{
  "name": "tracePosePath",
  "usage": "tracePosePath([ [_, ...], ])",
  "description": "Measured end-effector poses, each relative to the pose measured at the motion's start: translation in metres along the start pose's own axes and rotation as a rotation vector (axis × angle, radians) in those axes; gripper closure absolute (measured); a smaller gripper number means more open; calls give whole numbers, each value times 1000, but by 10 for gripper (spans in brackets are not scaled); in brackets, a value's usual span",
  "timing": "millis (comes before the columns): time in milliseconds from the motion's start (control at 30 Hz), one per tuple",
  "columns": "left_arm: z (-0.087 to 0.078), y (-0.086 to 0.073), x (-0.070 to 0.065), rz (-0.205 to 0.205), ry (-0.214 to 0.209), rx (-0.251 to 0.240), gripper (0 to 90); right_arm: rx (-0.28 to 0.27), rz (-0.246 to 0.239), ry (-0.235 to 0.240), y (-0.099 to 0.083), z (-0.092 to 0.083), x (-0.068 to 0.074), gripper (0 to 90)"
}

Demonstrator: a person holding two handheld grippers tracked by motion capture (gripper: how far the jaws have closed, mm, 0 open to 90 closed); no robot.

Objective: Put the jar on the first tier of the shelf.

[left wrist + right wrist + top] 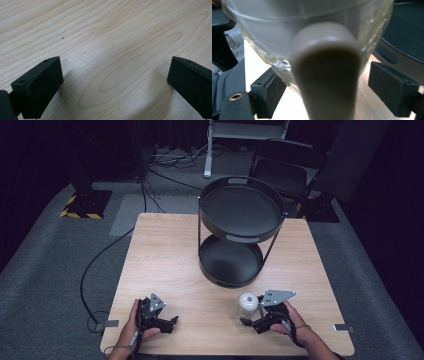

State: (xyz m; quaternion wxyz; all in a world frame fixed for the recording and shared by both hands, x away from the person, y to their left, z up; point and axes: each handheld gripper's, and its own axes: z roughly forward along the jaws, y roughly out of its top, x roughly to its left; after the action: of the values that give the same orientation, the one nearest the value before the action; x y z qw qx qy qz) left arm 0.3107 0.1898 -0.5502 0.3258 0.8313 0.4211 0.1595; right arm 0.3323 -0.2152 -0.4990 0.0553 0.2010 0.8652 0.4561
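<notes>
In the right gripper view a clear glass pitcher (312,37) sits so near the lens that its wall is blurred and its top and base are cut off by the frame. Its grey-beige handle (325,72) runs down the middle of that view and hides most of the gap between the jaws. The two black jaws stand either side of the handle with worktop (367,105) showing between the handle and each pad. They are apart, with nothing clamped, though the handle lies between them.

From the high view the pitcher (246,306) stands on the near right part of the worktop (165,255), just in front of the black two-tier tray stand (240,215). Its white lid shows clearly, while its clear body is hard to make out. The right hand-held gripper (250,319) lies low and roughly level, pointing left towards the pitcher, with the person's right hand (290,320) wrapped behind it and the forearm cut off at the bottom edge.

The left hand-held gripper (172,322) rests near the front left edge, pointing right, held by the left hand (134,325). In the left gripper view its jaws stand wide apart over bare wood.
</notes>
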Motion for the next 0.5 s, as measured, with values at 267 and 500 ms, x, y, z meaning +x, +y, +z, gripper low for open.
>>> tracePosePath([
  [267,0,0,0,0,0,0,0,-23,-22,13,1,-1,3,264],
  [500,0,0,0,0,0,0,0,-36,-45,-5,1,-1,6,282],
])
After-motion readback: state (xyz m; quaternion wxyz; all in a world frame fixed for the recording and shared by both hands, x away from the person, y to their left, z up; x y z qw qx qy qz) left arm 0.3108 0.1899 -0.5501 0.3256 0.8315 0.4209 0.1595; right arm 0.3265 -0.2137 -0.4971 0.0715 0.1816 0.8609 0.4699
